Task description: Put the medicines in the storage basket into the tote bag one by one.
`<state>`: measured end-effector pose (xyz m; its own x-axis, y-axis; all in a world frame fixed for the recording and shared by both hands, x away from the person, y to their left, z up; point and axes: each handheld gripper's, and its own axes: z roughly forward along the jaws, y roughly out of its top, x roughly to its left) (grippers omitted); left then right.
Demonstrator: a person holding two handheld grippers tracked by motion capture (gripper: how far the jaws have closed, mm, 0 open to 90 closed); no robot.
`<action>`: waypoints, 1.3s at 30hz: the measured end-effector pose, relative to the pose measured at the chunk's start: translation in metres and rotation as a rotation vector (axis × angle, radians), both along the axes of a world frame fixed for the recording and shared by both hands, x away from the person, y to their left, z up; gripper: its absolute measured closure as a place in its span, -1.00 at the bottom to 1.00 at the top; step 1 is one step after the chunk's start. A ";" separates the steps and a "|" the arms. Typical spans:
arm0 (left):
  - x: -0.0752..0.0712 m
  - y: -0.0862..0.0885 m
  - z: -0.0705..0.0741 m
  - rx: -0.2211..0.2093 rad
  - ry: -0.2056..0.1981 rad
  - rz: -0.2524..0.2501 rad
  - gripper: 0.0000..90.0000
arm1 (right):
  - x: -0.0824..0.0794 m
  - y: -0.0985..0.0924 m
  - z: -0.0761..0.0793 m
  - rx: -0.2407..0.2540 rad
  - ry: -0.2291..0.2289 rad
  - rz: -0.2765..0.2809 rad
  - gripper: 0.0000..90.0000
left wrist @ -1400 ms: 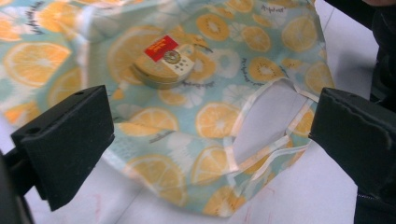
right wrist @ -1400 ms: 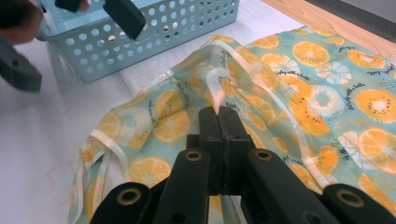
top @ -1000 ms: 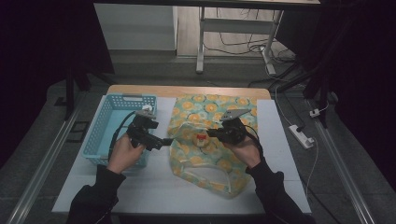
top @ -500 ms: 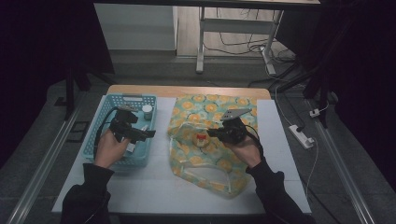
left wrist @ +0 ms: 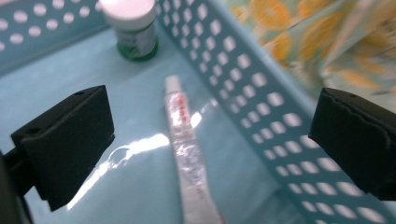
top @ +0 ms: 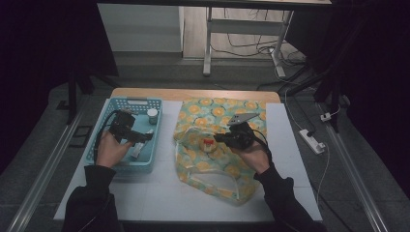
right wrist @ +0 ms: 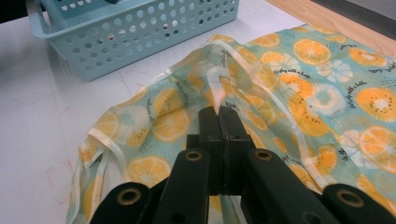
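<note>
In the basket, the left gripper hangs w/ jaws wide, nothing between the pads yet, a tube lying right below and a small jar at the far wall. Right gripper is clamped on the bag edge, lifting it off the table. Looks early imo: one item seems to be in the bag, tube + jar left. Left hand tilted down, right held level.
</note>
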<state>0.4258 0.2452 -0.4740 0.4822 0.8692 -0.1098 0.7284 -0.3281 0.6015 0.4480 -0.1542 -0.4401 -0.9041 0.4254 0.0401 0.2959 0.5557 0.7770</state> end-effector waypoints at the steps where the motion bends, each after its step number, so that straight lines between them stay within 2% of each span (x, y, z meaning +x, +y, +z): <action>1: 0.002 0.000 -0.002 0.004 0.009 0.000 -1.00 | 0.000 0.000 0.000 -0.001 0.000 0.001 0.99; 3: 0.006 0.000 -0.009 0.032 0.041 0.003 -1.00 | 0.000 0.001 0.000 -0.002 -0.002 0.003 0.99; 12: 0.017 -0.006 -0.033 0.103 0.182 0.002 -1.00 | -0.001 0.002 -0.001 -0.002 0.004 0.008 0.99; 14: 0.019 -0.007 -0.036 0.120 0.208 0.003 -0.99 | -0.001 0.002 -0.001 -0.003 0.003 0.009 0.99; 18: 0.020 -0.010 -0.040 0.165 0.234 0.012 -0.88 | -0.001 0.002 -0.001 -0.002 0.003 0.010 0.99; 23: 0.021 -0.013 -0.042 0.208 0.264 0.004 -0.49 | -0.001 0.002 -0.002 -0.002 0.004 0.011 0.99; 27: 0.021 -0.011 -0.041 0.187 0.262 0.033 -0.16 | -0.001 0.002 -0.001 -0.002 0.005 0.011 0.99; 32: 0.021 -0.009 -0.040 0.168 0.262 0.049 0.16 | -0.001 0.002 -0.002 -0.002 0.007 0.009 0.99; 36: 0.021 -0.009 -0.039 0.160 0.268 0.052 0.49 | 0.000 0.001 -0.001 0.001 0.005 0.008 0.99; 39: 0.021 -0.008 -0.038 0.152 0.275 0.066 0.57 | 0.000 0.001 -0.001 0.002 0.005 0.007 0.99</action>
<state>0.4469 0.2368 -0.5124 0.3948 0.9139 -0.0949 0.8793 -0.3459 0.3272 0.4478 -0.1535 -0.4409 -0.9070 0.4186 0.0451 0.2954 0.5564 0.7766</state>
